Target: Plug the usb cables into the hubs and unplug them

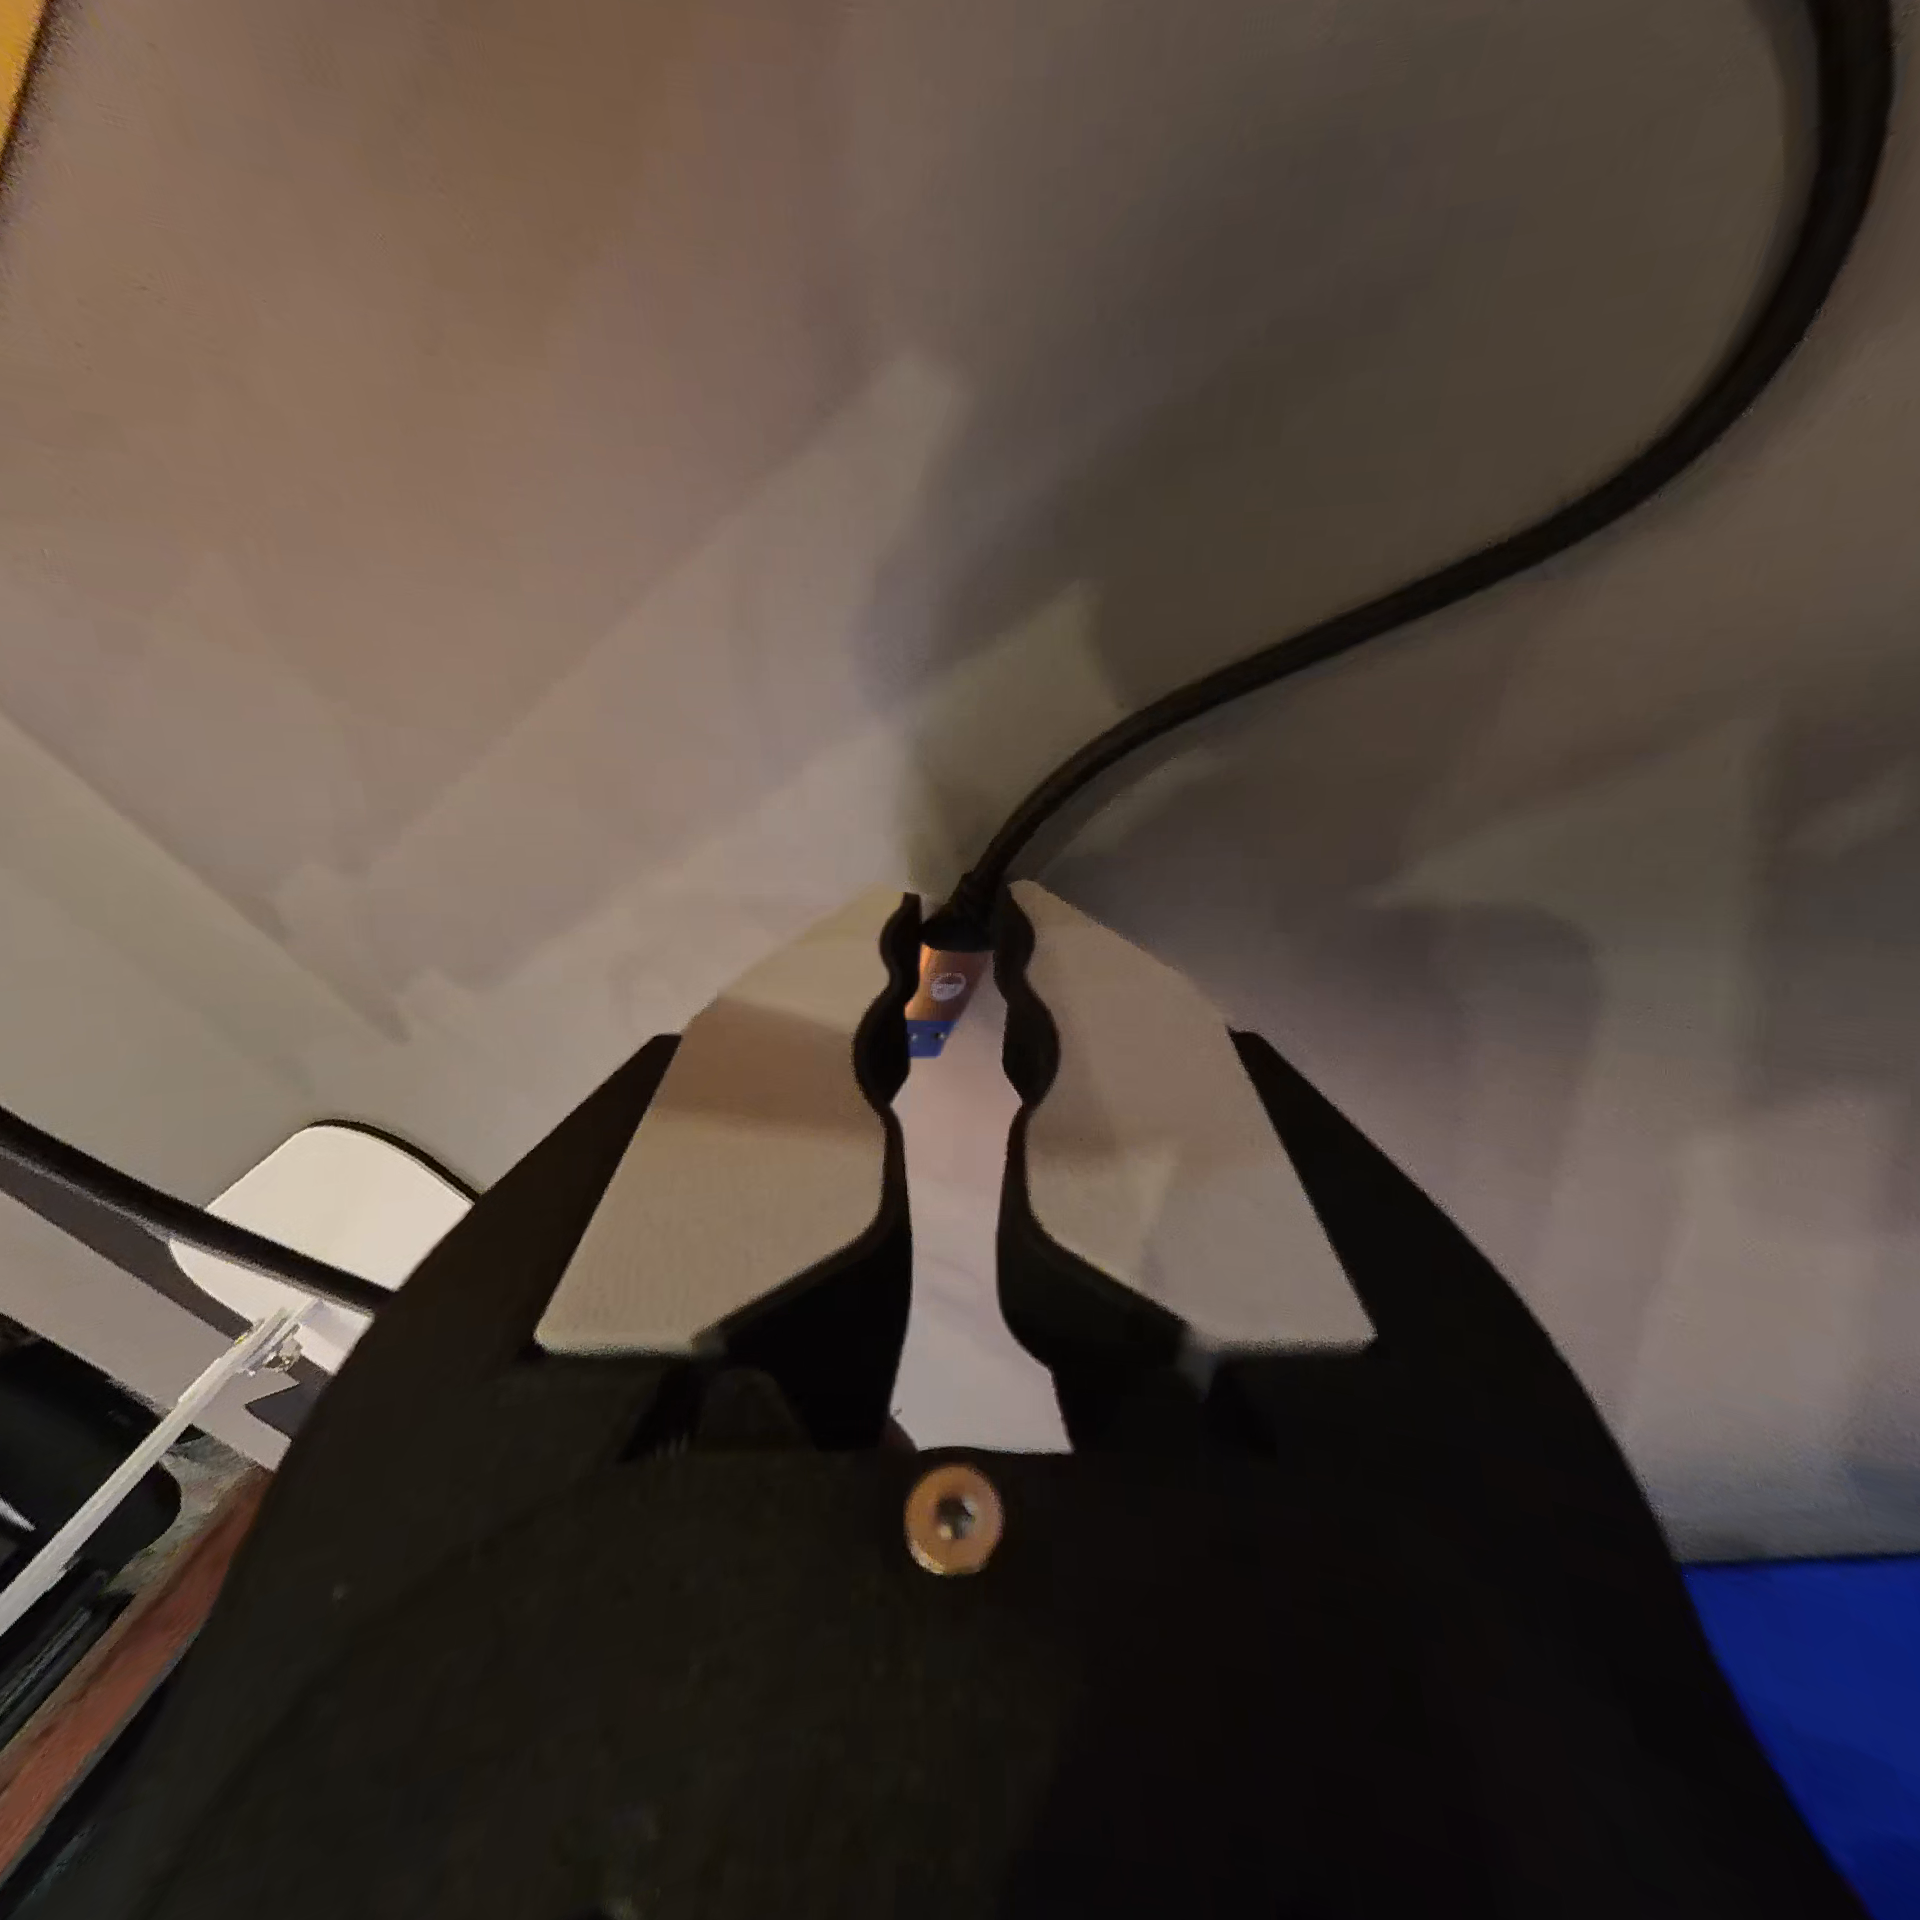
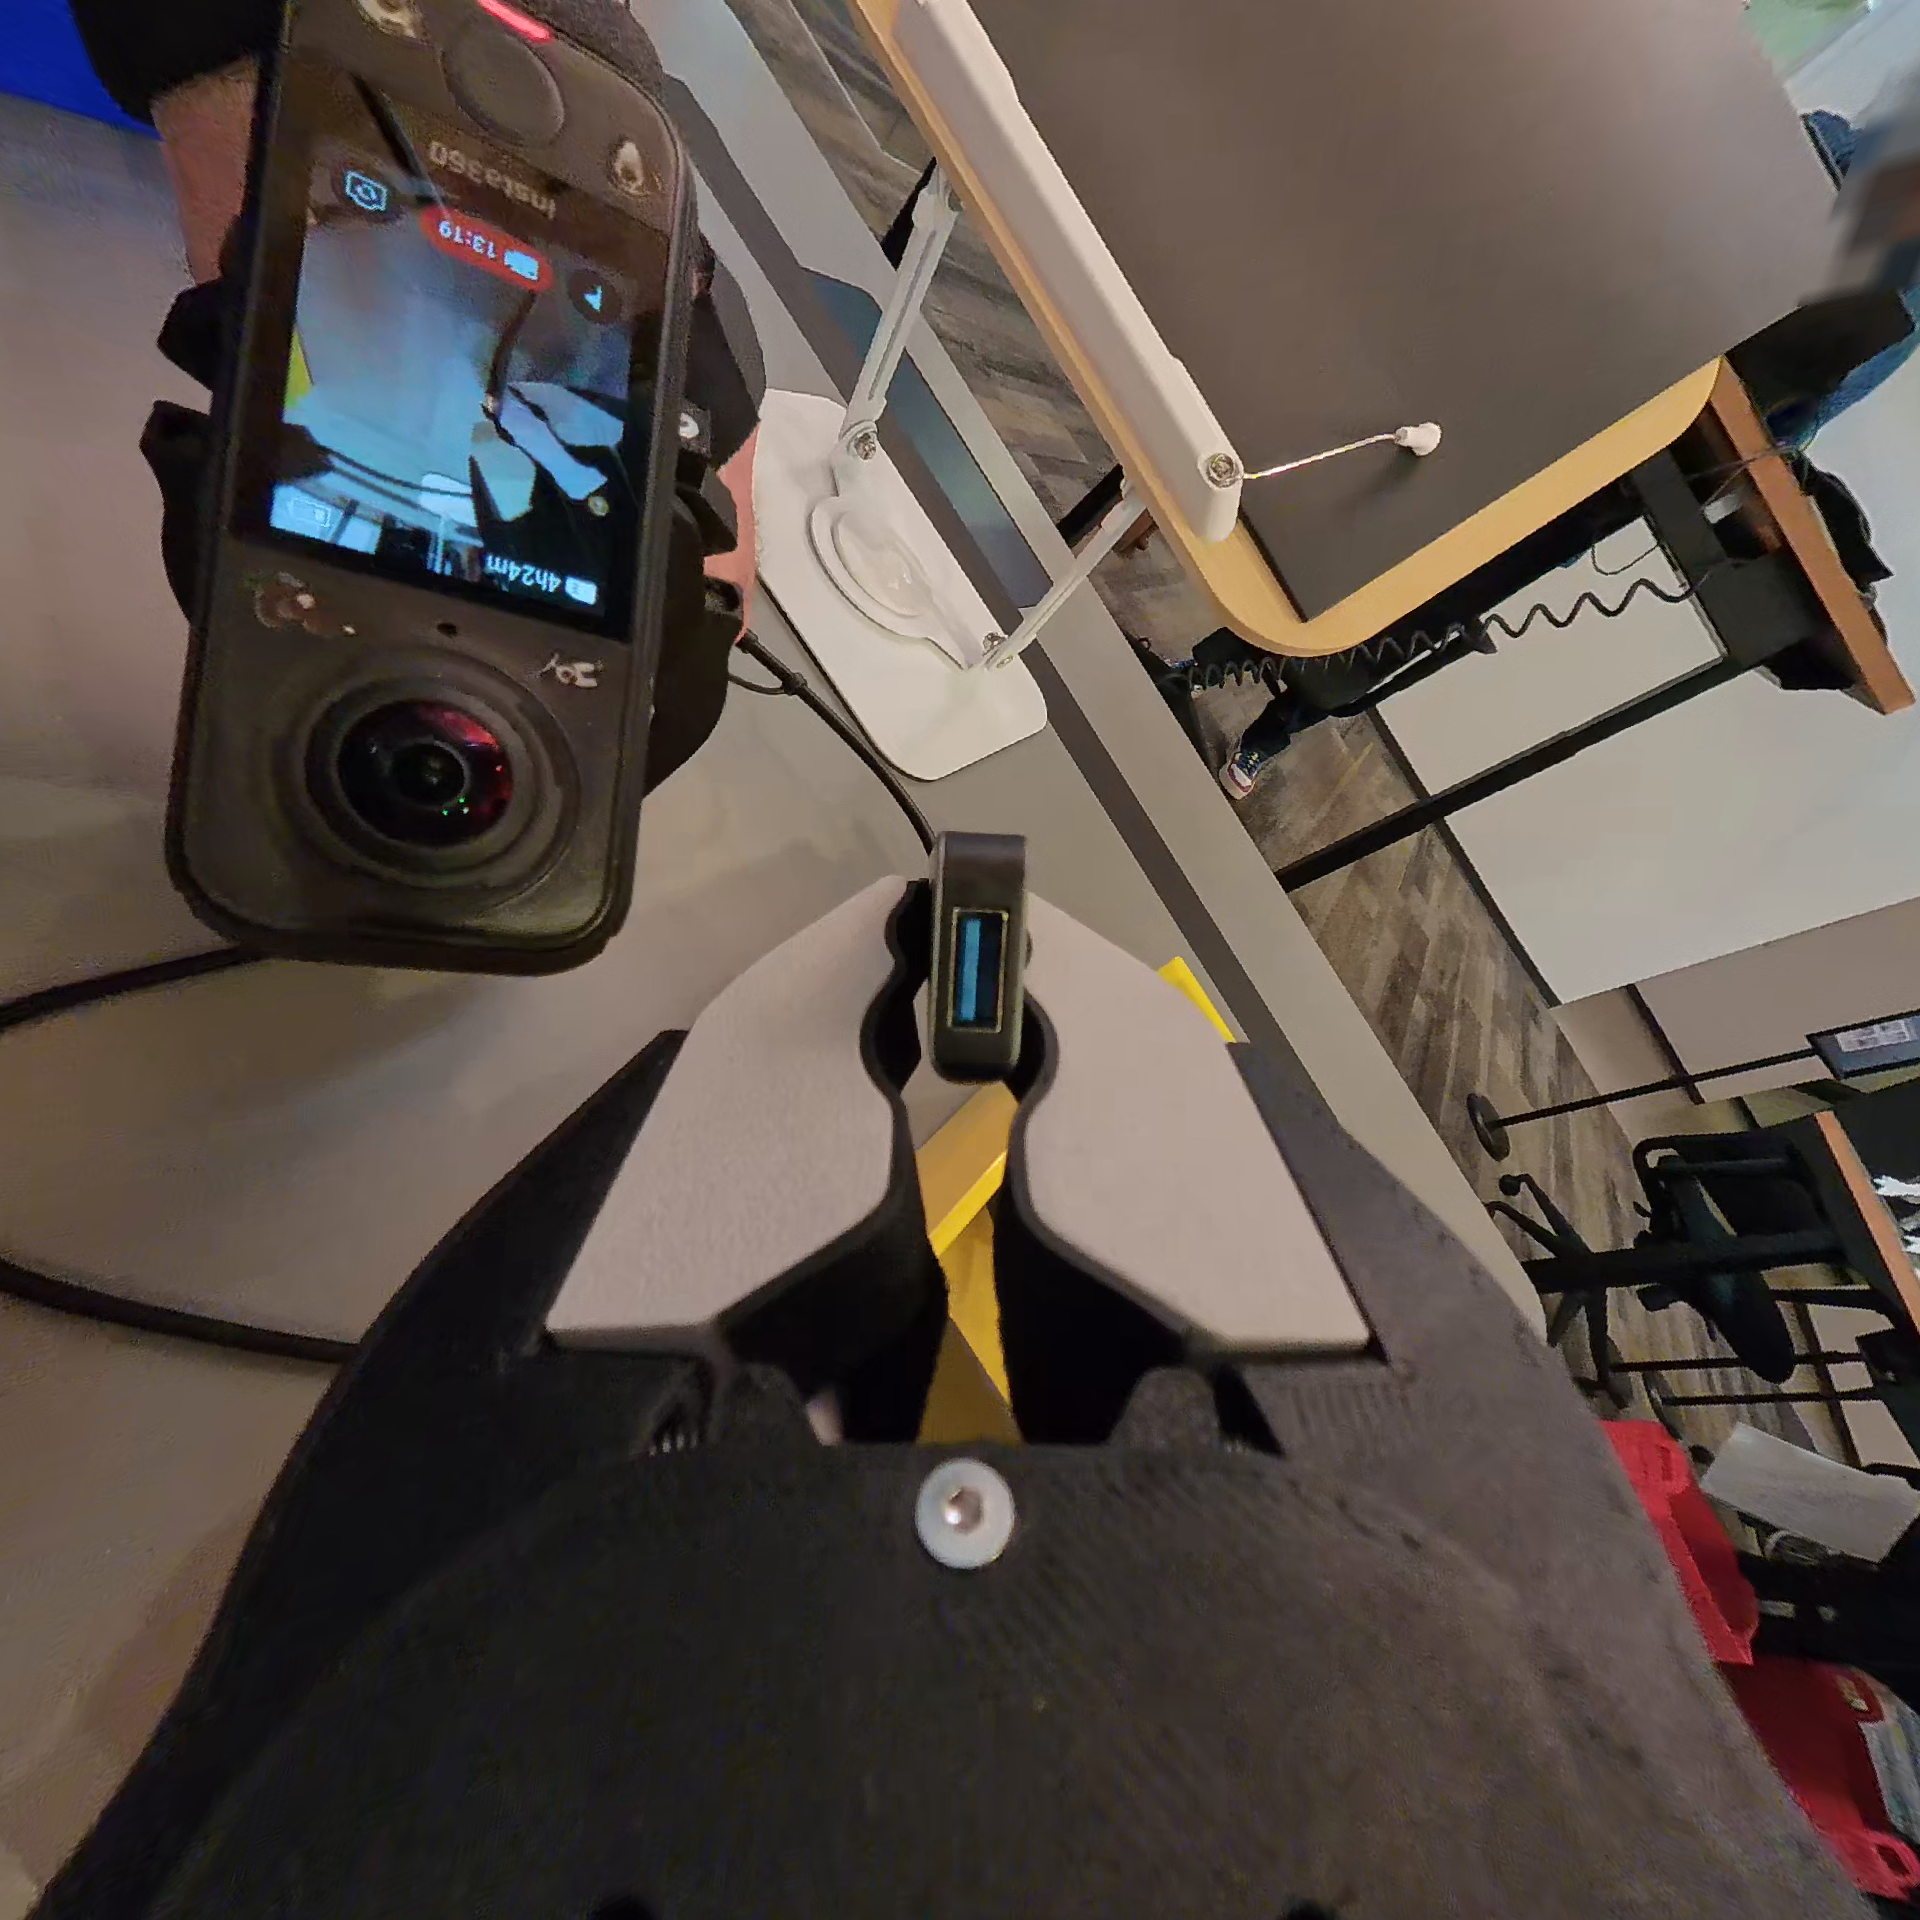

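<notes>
In the left wrist view my left gripper (image 1: 954, 961) is shut on a copper-coloured USB plug (image 1: 943, 987) with a blue tongue that points back toward the camera. Its black cable (image 1: 1558, 540) curves up to the top right over the grey table (image 1: 520, 468). In the right wrist view my right gripper (image 2: 961, 961) is shut on a small black hub (image 2: 975, 961), its blue USB port facing the camera. The hub's thin black cable (image 2: 831, 717) runs up left. The left gripper's camera (image 2: 436, 499) hangs close at the upper left, held by a hand.
A white lamp base (image 2: 914, 623) with a jointed arm stands by the table's far edge; it also shows in the left wrist view (image 1: 332, 1195). Black cables (image 2: 125, 1320) lie on the table at left. A yellow object (image 2: 966, 1174) lies under my right gripper. Desks and chairs stand beyond. My right fingertips sit around 15 centimetres from my left ones.
</notes>
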Demonstrator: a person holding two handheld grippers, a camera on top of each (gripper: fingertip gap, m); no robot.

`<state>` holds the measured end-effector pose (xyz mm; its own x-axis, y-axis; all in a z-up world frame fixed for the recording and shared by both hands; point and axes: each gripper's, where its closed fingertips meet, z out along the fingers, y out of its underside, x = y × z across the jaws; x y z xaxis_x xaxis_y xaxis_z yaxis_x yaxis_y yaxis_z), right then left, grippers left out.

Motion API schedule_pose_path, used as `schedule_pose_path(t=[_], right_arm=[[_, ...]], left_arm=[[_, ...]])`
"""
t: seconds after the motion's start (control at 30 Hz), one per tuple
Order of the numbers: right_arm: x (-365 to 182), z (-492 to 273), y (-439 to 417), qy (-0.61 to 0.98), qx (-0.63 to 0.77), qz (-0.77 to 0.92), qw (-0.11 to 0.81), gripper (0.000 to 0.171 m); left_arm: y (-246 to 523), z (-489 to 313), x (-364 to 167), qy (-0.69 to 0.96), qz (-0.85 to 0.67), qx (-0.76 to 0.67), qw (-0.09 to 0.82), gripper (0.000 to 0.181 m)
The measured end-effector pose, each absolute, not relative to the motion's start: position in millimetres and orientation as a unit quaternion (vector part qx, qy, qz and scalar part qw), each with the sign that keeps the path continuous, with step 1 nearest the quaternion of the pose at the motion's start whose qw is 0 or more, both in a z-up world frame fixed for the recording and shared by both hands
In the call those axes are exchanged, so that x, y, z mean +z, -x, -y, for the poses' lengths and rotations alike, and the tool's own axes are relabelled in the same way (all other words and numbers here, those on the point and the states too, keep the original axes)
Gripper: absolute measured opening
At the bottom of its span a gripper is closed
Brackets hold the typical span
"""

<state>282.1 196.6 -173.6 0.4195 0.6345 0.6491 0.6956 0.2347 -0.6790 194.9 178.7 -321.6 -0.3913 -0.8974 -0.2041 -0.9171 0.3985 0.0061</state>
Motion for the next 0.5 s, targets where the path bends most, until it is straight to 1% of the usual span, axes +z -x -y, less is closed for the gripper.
schedule_pose_path(t=[0.07, 0.17, 0.23, 0.33, 0.43, 0.5], right_arm=[[-173.8, -196.4, -282.4, 0.618, -0.026, 0.538, 0.572, 0.010], [-174.0, -196.1, -282.9, 0.620, -0.022, 0.537, 0.572, 0.010], [-173.8, -195.7, -282.6, 0.620, -0.017, 0.537, 0.572, 0.010], [-173.7, -195.5, -281.8, 0.621, -0.012, 0.535, 0.572, 0.010], [-171.3, -194.7, -280.0, 0.622, 0.002, 0.531, 0.576, 0.010], [-168.6, -194.2, -279.7, 0.623, 0.009, 0.526, 0.579, 0.010]], left_arm=[[-194.0, -179.8, -321.7, 0.544, -0.831, 0.066, 0.093, 0.009], [-189.6, -184.5, -320.3, 0.539, -0.827, 0.097, 0.127, 0.008], [-189.5, -186.7, -314.4, 0.547, -0.814, 0.104, 0.165, 0.008], [-192.6, -188.5, -291.4, 0.561, -0.785, 0.107, 0.241, 0.007], [-194.7, -184.7, -257.2, 0.576, -0.747, 0.107, 0.313, 0.007], [-190.0, -181.1, -237.6, 0.587, -0.723, 0.113, 0.345, 0.007]])
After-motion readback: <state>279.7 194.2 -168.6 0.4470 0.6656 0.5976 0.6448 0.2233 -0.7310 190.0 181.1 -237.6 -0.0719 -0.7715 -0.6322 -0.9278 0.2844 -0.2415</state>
